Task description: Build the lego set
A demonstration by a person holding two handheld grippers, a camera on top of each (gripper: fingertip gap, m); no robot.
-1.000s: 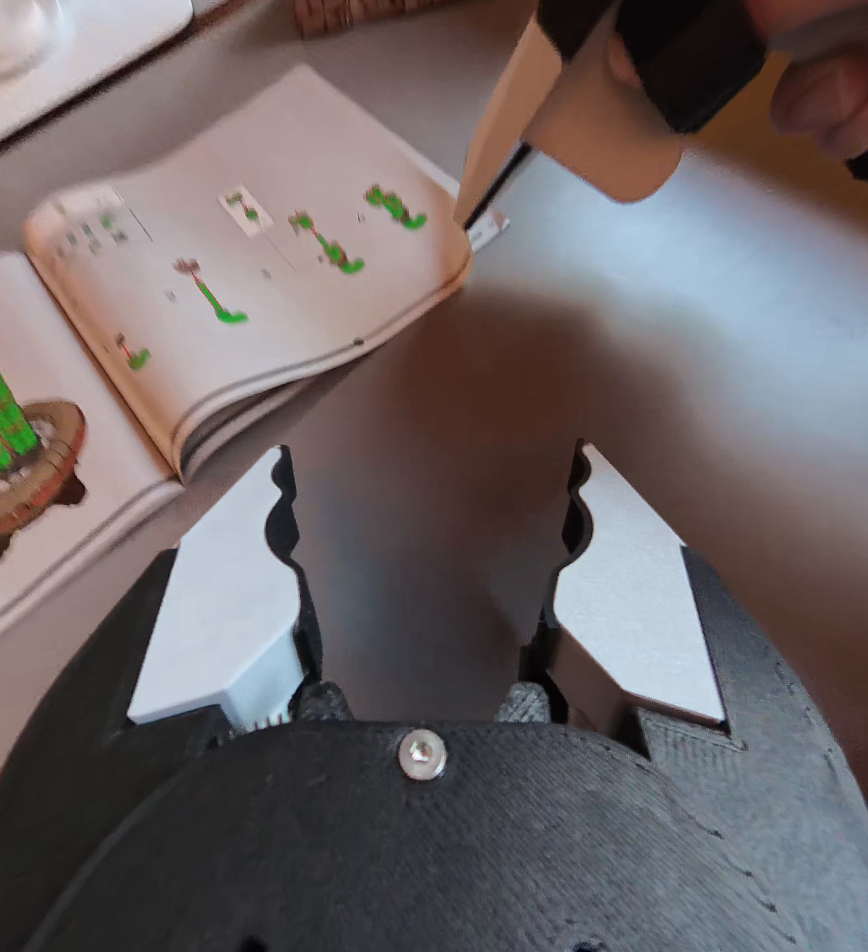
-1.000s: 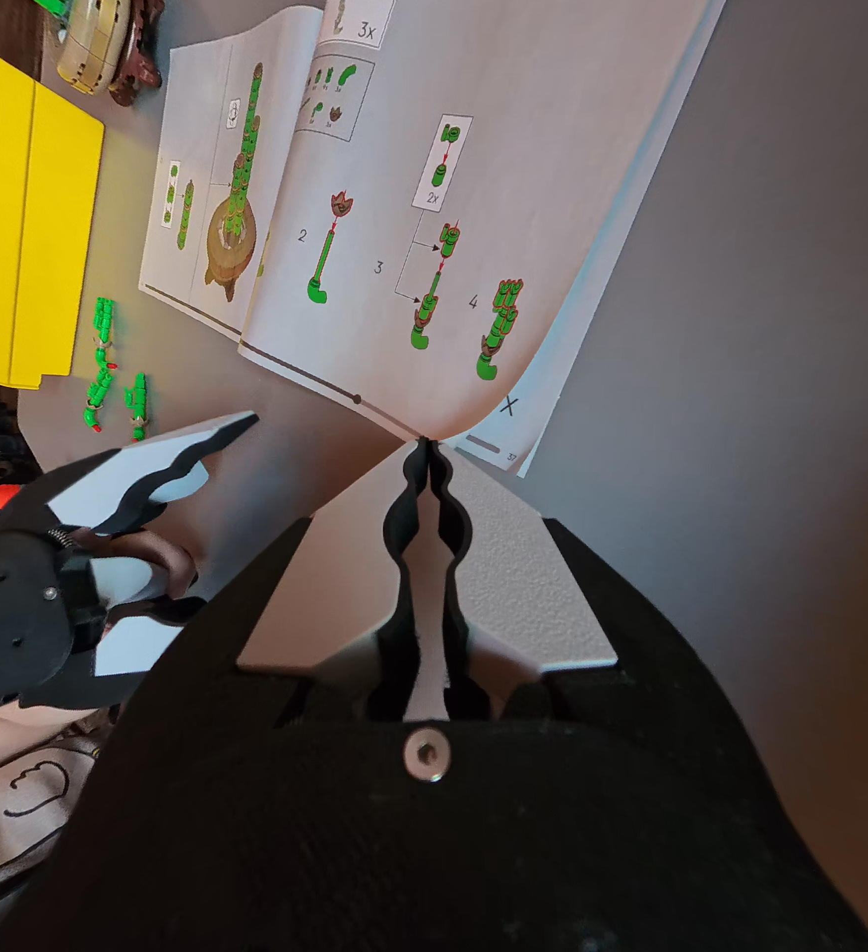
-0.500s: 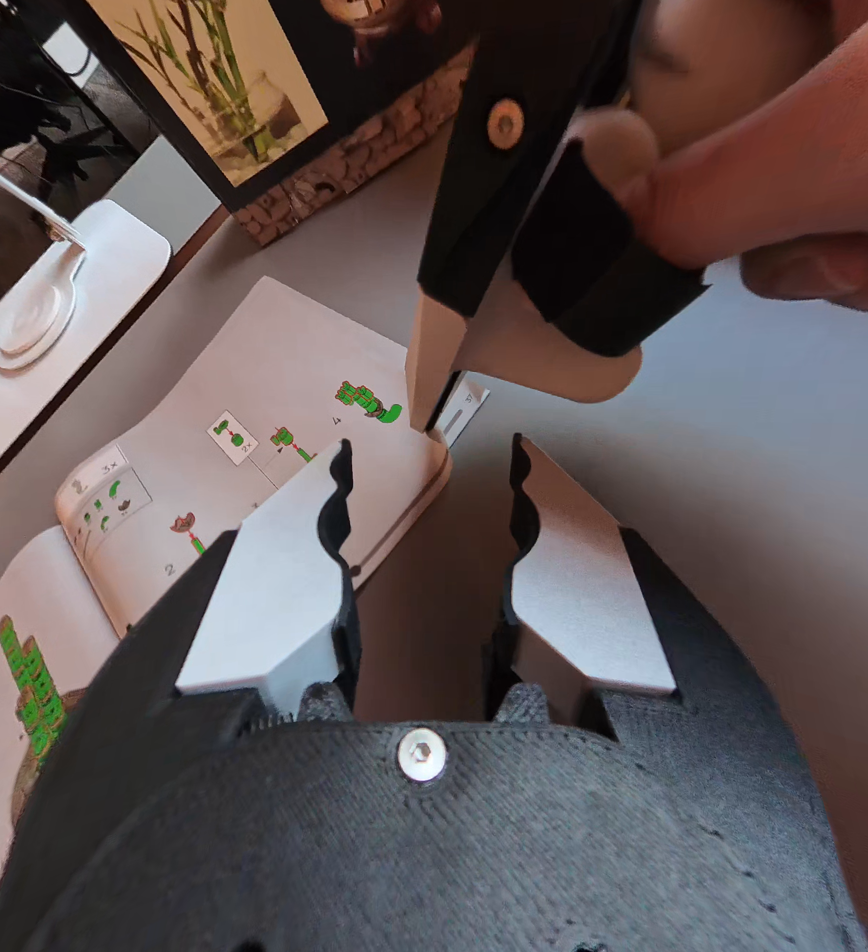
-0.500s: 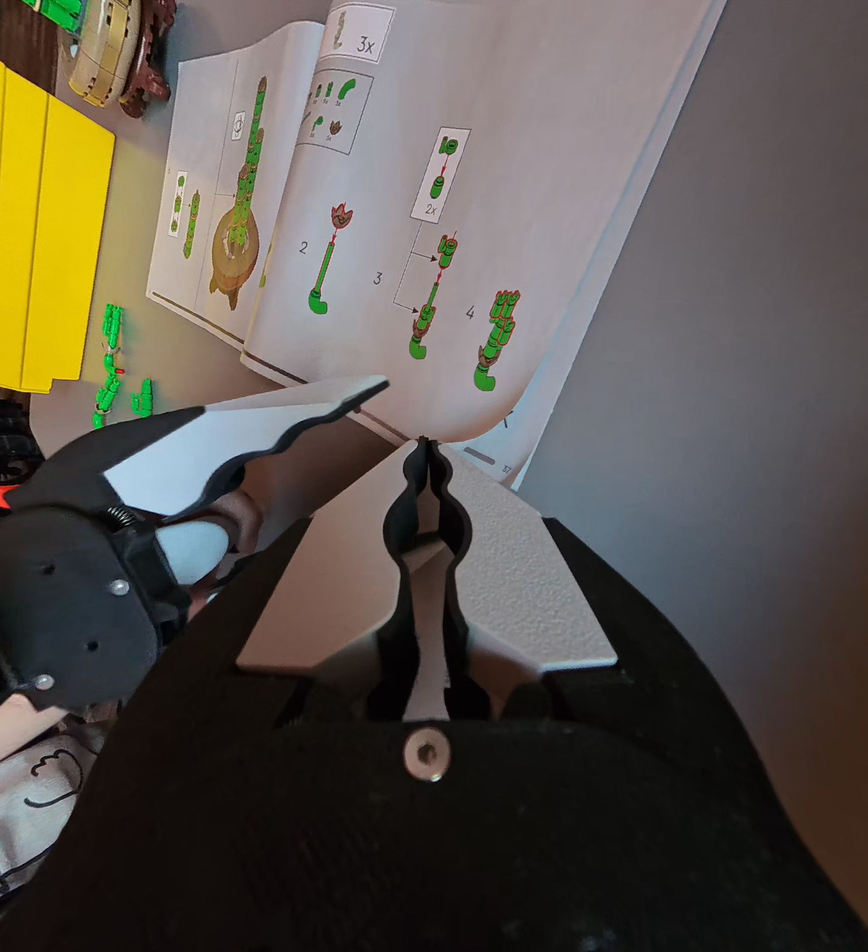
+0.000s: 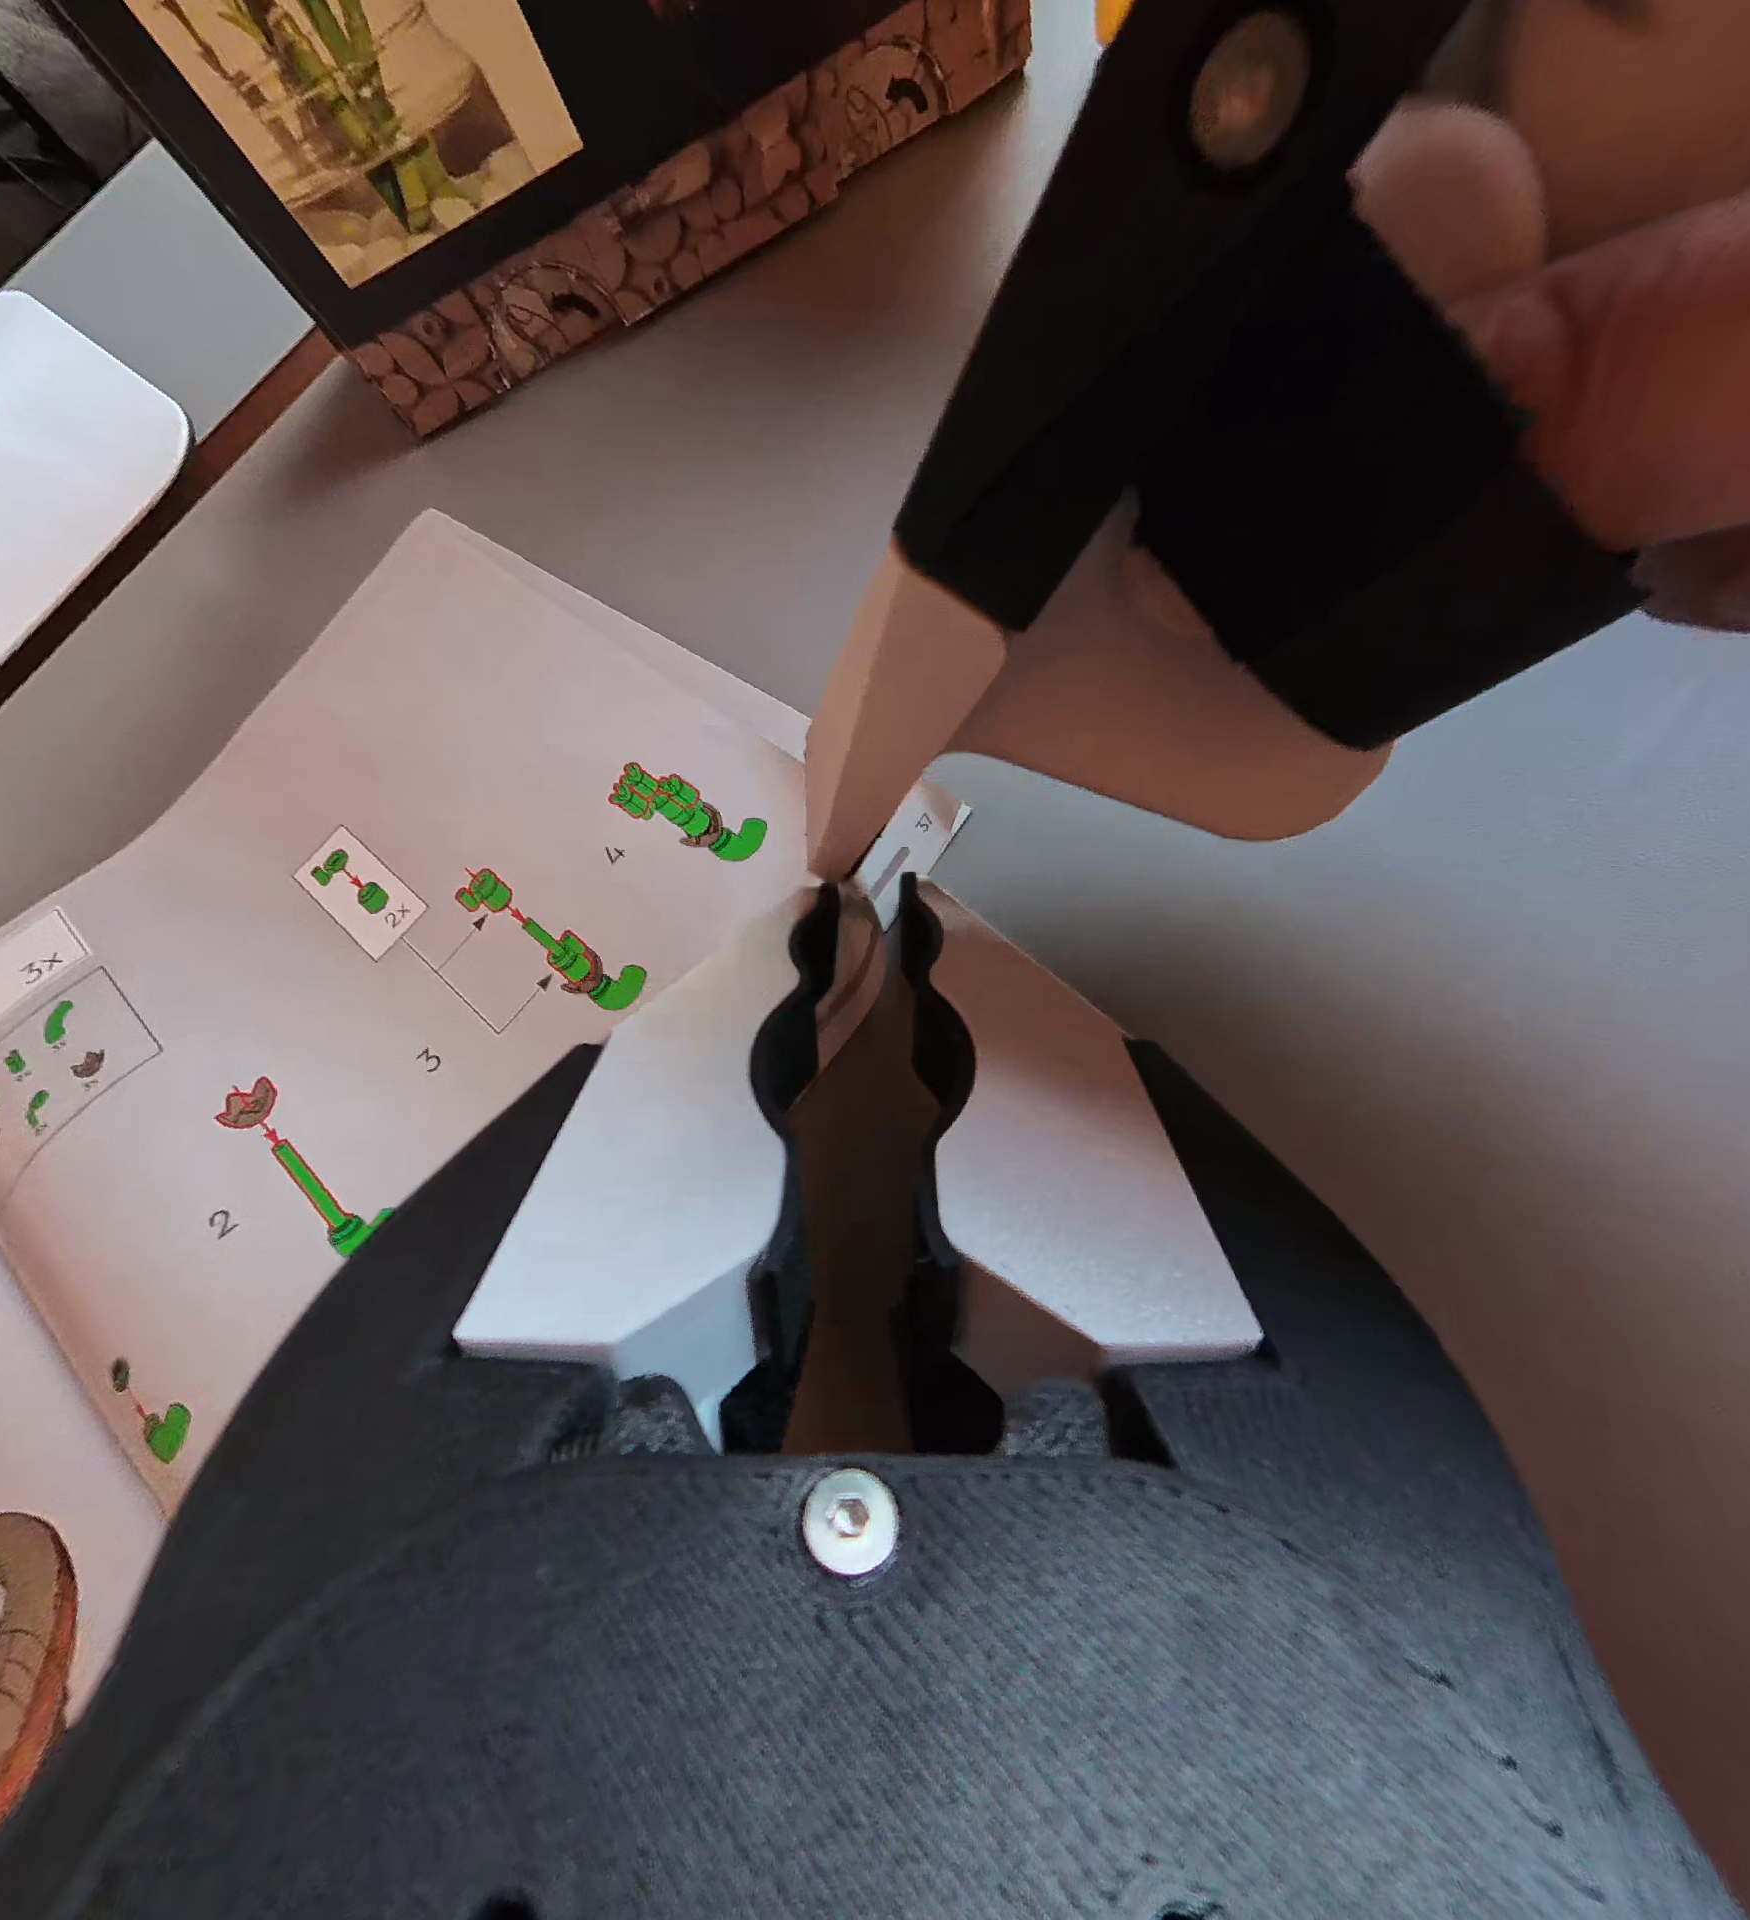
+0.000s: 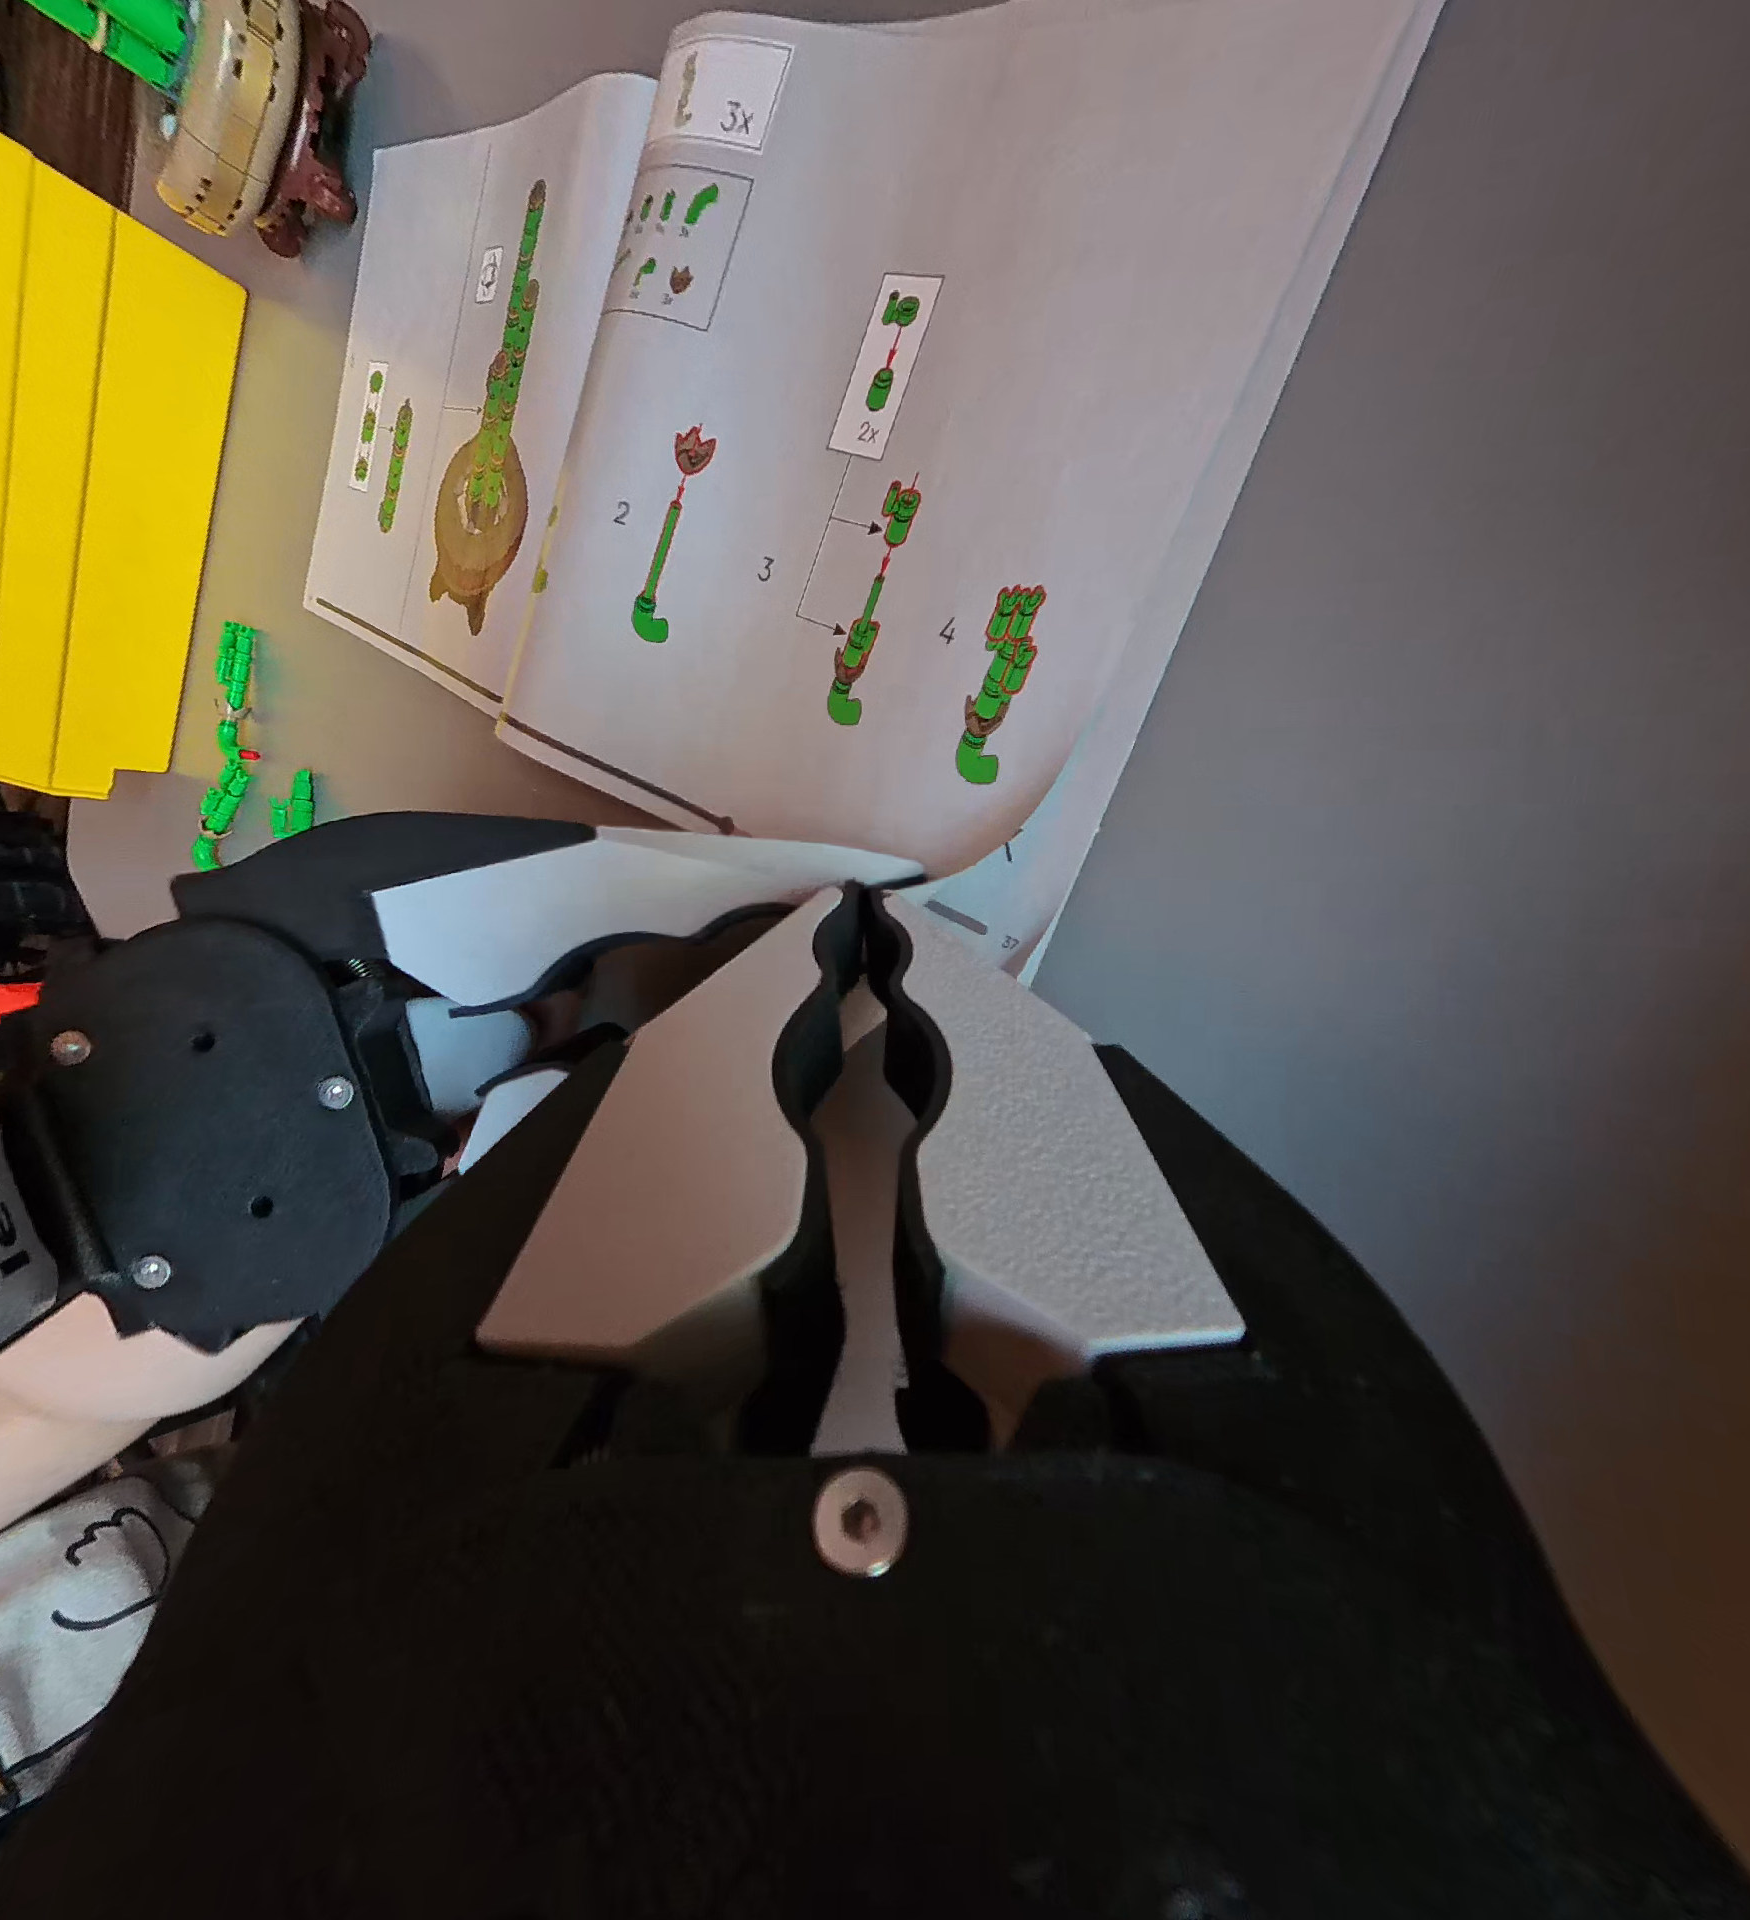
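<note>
The open instruction booklet (image 5: 414,790) lies on the grey table and also shows in the right wrist view (image 6: 850,260). My right gripper (image 6: 855,894) is shut on the lifted lower corner of its right-hand page, which curls up from the pages below. In the left wrist view the right gripper (image 5: 835,847) comes down from above onto that corner. My left gripper (image 5: 868,888) sits right at the same corner, its jaws narrowed to a small gap with the curled page edge between them. Its black body (image 6: 206,1091) shows at the left.
A picture box (image 5: 497,156) stands beyond the booklet, with a white base (image 5: 19,436) at the far left. A yellow box (image 6: 50,468), loose green stalk pieces (image 6: 237,727) and a tan and brown pot model (image 6: 247,135) lie left of the booklet. A hand (image 5: 1629,312) holds the right gripper. The tips of both grippers are at nearly the same place.
My left gripper has moved in to the page corner and its jaws have closed from wide open to a narrow gap. The right gripper has stayed shut on the corner.
</note>
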